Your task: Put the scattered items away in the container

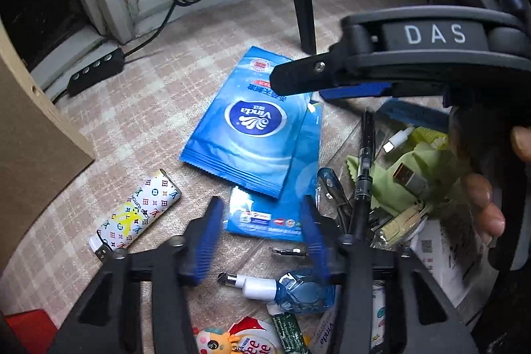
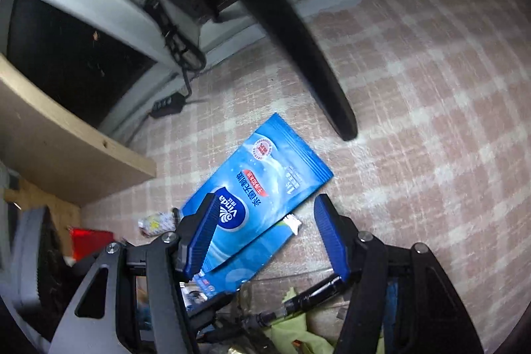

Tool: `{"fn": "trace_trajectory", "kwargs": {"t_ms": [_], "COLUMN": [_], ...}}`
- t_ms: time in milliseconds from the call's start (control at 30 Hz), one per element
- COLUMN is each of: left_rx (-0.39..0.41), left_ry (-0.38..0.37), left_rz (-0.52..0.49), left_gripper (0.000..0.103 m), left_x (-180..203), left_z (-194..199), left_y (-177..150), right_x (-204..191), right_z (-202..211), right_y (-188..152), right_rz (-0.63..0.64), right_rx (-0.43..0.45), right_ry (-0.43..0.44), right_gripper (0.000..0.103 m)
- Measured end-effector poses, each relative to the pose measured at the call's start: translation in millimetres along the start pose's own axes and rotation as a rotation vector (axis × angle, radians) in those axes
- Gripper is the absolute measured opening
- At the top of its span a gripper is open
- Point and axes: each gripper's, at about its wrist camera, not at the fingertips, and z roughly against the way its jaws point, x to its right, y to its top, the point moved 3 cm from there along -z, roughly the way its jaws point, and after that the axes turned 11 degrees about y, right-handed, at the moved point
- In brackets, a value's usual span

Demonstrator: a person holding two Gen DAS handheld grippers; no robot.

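Observation:
Two blue Vinda wipe packs [image 1: 252, 128] [image 2: 262, 188] lie overlapping on the checked cloth. My left gripper [image 1: 260, 234] is open just above the lower pack [image 1: 275, 204], empty. My right gripper [image 2: 264, 234] is open and empty above the packs; it also shows from the side in the left wrist view [image 1: 332, 82]. A patterned lighter [image 1: 136, 211] lies to the left. A clear container [image 1: 415, 194] at the right holds a black pen [image 1: 363, 168], a green cloth [image 1: 398, 178] and a USB cable. A small blue bottle [image 1: 292, 287] lies near my left fingers.
A black chair leg [image 1: 303, 5] [image 2: 308, 62] stands behind the packs. A wooden board [image 1: 30, 135] [image 2: 66, 151] is at the left, a black power strip [image 1: 96, 72] by the wall. Small packets [image 1: 252, 340] and a red object [image 1: 30, 327] lie at the near edge.

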Motion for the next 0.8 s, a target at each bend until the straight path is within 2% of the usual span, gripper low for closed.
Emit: {"fn": "trace_trajectory", "kwargs": {"t_ms": [33,200,267,333,433,500,567,600,633,800], "left_rx": [0.001,0.001,0.009,0.011,0.026,0.043,0.069,0.065,0.062,0.021], "left_ry": [-0.015,-0.042,-0.031,-0.035,-0.004,0.019,0.059,0.061,0.064,0.125], "left_rz": [0.019,0.047,0.057,0.069,0.074,0.074,0.067,0.056,0.041,-0.087], "left_gripper": [0.025,0.013,0.0,0.0,0.0,0.003,0.018,0.04,0.057,0.056], "left_x": [-3,-8,-11,-15,-20,-24,-30,-34,-37,-26], "left_z": [1,5,10,16,24,30,30,23,16,-14], "left_y": [0,-2,-3,-5,-7,-3,9,17,23,42], "right_x": [1,-10,-13,-13,-12,-10,-8,-8,-8,-14], "right_z": [1,-6,-7,-3,0,0,-1,-1,-1,-5], "right_y": [1,3,3,1,-3,-7,-10,-11,-12,-20], "right_rz": [-0.01,0.035,0.049,0.062,0.1,0.12,0.139,0.145,0.15,0.177], "right_rx": [0.003,-0.01,-0.016,-0.014,-0.025,-0.049,-0.075,-0.079,-0.083,-0.125], "right_ry": [0.011,-0.041,-0.059,-0.05,-0.07,-0.084,-0.097,-0.099,-0.1,-0.08], "right_gripper": [0.059,0.059,0.059,0.059,0.059,0.059,0.059,0.059,0.059,0.059]}}
